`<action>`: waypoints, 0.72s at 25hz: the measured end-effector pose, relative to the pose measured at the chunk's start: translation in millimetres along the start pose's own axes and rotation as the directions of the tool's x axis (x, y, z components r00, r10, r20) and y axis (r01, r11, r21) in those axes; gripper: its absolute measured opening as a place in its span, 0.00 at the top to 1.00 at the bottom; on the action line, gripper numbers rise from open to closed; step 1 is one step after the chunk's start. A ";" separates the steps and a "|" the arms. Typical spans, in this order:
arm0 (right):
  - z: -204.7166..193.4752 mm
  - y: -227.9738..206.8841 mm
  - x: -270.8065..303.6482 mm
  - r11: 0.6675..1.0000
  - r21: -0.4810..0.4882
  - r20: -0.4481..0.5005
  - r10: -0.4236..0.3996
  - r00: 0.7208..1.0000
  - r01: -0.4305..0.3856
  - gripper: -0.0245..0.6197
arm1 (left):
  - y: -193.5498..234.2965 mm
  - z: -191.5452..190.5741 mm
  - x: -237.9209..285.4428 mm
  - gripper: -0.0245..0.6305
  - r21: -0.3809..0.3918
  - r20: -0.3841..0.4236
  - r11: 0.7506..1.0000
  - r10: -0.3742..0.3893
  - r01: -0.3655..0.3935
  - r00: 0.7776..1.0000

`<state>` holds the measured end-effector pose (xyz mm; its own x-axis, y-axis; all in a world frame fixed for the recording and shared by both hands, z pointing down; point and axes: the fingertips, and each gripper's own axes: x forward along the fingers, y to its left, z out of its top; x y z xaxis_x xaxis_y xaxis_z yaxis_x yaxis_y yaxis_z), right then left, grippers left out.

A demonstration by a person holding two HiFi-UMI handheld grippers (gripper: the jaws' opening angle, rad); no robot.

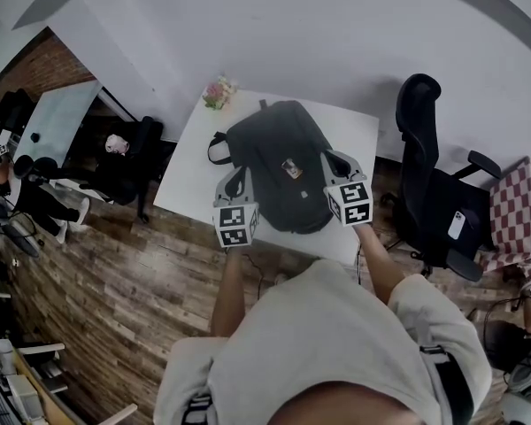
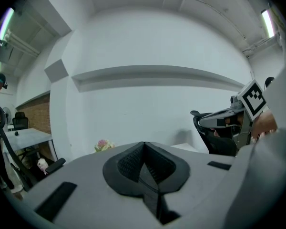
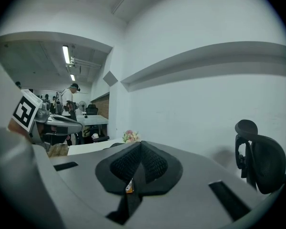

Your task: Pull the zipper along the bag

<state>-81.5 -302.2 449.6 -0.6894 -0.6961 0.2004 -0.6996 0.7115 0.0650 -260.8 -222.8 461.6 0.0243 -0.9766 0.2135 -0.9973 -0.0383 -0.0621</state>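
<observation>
Holding L hand-held gripper (image 2: 144,146) & R hand-held gripper (image 3: 141,144) pressed together, pinching nothing, above near end of black bag (image 1: 274,149) lying on white bench (image 1: 190,166). Can't read zip state, too small. Fits 2 stages: hover pre-grab or lift-off post-pull, so no next move settled.

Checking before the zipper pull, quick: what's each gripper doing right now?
Left gripper: closed, nothing visibly held.
Right gripper: closed; small orange bit between its jaws, unidentifiable.
</observation>
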 end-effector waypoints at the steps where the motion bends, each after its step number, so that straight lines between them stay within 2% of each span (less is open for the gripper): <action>1: -0.3 -0.1 -0.2 1.000 0.001 -0.001 0.000 1.000 0.000 0.94 | -0.6 -0.8 0.1 0.92 0.000 -0.002 1.000 -0.001 0.001 1.000; 18: -3.5 3.8 -2.8 1.000 0.018 -0.014 0.008 1.000 -0.008 0.94 | -9.7 -5.6 -1.9 0.93 0.008 -0.022 1.000 -0.023 0.023 1.000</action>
<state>-81.6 -297.2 452.7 -0.6925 -0.6887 0.2145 -0.6973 0.7153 0.0454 -251.5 -219.4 467.2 0.0452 -0.9707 0.2361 -0.9959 -0.0623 -0.0655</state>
